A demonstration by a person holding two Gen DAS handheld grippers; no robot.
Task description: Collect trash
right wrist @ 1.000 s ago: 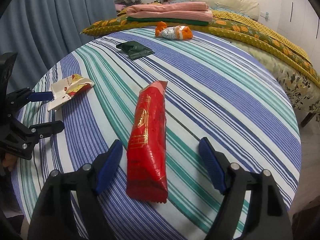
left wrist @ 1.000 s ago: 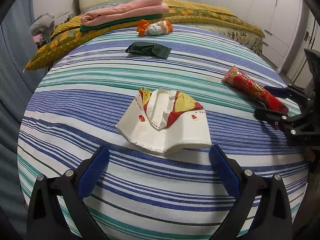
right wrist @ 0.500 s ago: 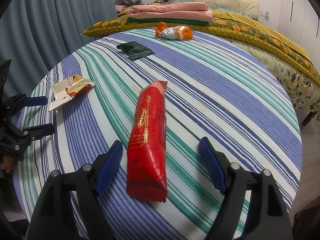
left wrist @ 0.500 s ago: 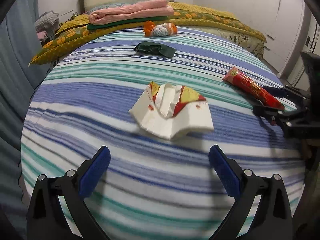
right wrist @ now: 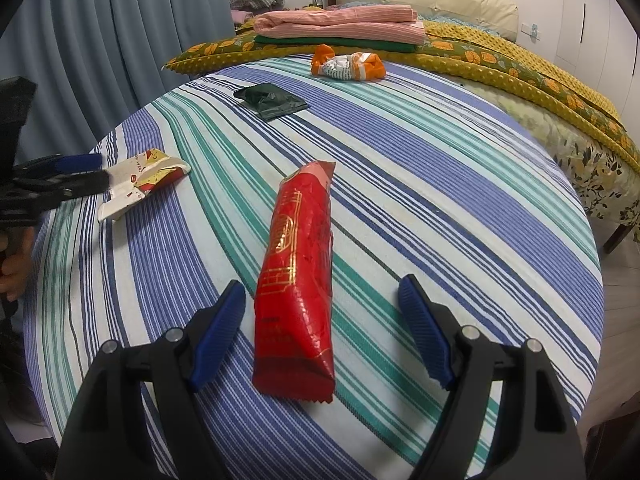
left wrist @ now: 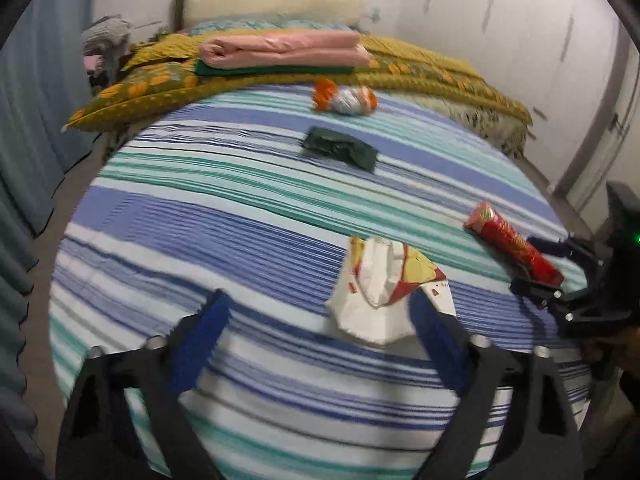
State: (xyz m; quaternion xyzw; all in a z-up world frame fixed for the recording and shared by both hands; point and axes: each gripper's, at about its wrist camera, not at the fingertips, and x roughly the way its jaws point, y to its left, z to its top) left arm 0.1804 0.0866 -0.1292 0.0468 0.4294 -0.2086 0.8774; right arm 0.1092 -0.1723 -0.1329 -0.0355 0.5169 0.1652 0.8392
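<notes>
A crumpled white, red and yellow paper carton (left wrist: 372, 300) lies on the striped bedsheet (left wrist: 240, 216). My left gripper (left wrist: 320, 320) is low over it, jaws closing. The carton sits off to the right, against the right finger (left wrist: 432, 328), and the left pad is clear of it. The right wrist view shows this carton (right wrist: 140, 184) at the left gripper's (right wrist: 86, 172) tips. A long red snack wrapper (right wrist: 296, 280) lies between the spread fingers of my right gripper (right wrist: 320, 292), untouched. Farther back lie a dark green wrapper (right wrist: 272, 100) and an orange-and-white wrapper (right wrist: 348, 65).
Folded pink and green blankets (right wrist: 340, 24) and a yellow-green quilt (right wrist: 500, 60) lie across the head of the bed. Blue curtains (right wrist: 100, 40) hang close on the left. The bed's edge drops to the floor on the right (right wrist: 616, 280).
The left gripper swung left and rose a little, so the carton shifted from the middle of its jaws to the right finger. Its fingers came closer together. The right gripper and red wrapper stayed put.
</notes>
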